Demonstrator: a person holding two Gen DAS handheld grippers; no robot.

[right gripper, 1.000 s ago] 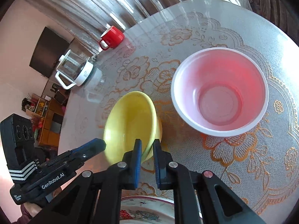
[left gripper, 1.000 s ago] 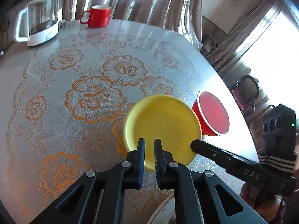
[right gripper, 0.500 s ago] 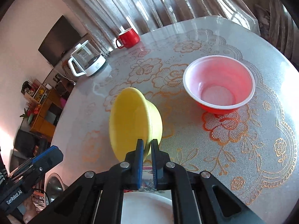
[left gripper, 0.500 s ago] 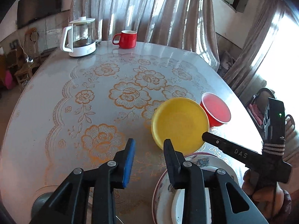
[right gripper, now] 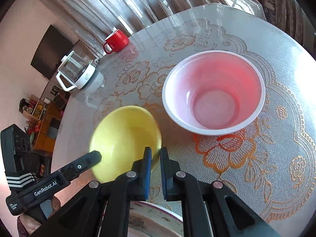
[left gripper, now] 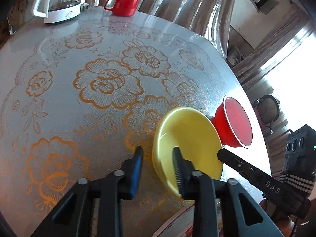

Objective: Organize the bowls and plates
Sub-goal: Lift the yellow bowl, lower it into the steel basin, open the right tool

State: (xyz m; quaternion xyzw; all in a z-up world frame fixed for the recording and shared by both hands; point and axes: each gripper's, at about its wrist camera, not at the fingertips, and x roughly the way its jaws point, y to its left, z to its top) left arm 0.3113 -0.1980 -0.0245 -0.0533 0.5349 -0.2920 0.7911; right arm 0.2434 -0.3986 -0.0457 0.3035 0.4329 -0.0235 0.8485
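A yellow bowl (left gripper: 189,138) is tilted above the round table, beside a red plastic bowl (left gripper: 236,126). My right gripper (right gripper: 155,155) is shut on the yellow bowl's (right gripper: 126,136) near rim. My left gripper (left gripper: 158,156) is open; its jaws straddle the bowl's left rim without closing on it. The red bowl (right gripper: 214,91) stands upright to the right of the yellow one. A patterned plate (right gripper: 154,219) shows under the grippers at the near edge, mostly hidden.
A red mug (left gripper: 123,5) and a glass kettle with a white base (left gripper: 59,2) stand at the far edge of the table (left gripper: 79,118), which has a lace floral cloth. Curtains hang behind. The table's right edge runs close to the red bowl.
The right gripper has kept hold of the yellow bowl and tipped it back towards level. The left gripper opened and moved in around the bowl's left rim.
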